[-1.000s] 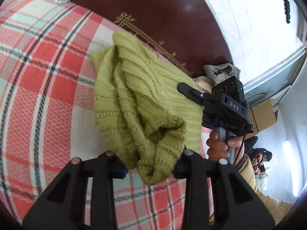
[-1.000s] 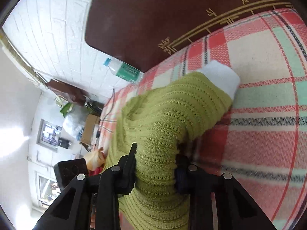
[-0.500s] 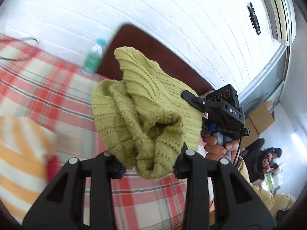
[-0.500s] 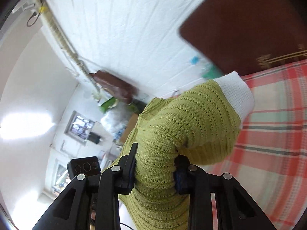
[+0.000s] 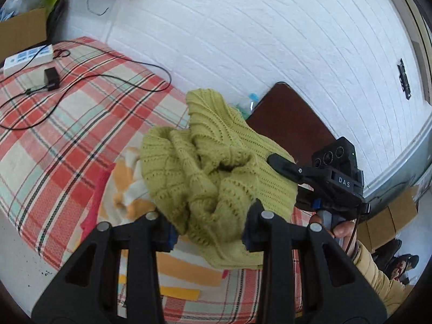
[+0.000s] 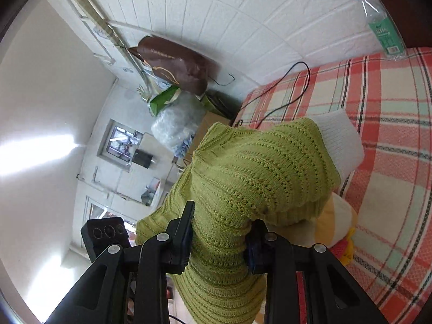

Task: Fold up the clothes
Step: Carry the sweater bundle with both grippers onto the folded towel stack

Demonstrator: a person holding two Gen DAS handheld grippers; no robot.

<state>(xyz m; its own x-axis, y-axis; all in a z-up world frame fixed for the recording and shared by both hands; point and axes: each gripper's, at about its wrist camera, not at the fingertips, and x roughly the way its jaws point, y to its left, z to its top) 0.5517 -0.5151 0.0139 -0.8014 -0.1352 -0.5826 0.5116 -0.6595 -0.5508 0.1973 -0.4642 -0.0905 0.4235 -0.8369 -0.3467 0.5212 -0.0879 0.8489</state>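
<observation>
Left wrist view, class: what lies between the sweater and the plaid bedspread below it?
An orange-and-white striped cloth lies on the bedspread beneath the sweater; the left wrist view shows it.

There is one green knitted sweater [image 5: 216, 178], bunched between the jaws of both grippers, with one white cuff [image 6: 340, 140] showing beyond the right jaws. Two grippers appear: the left gripper [image 5: 208, 229] and the right gripper [image 6: 220, 233], each with two fingers. One plaid bedspread [image 5: 54, 124] lies beyond the jaws. On it, past the left jaws, sit one white power strip [image 5: 28, 55], one black adapter [image 5: 51, 78] and one orange-striped cloth [image 5: 129, 202]. One plastic bottle [image 6: 378, 24] stands far beyond the right jaws. One brown headboard [image 5: 289, 124] rises behind the sweater.
</observation>
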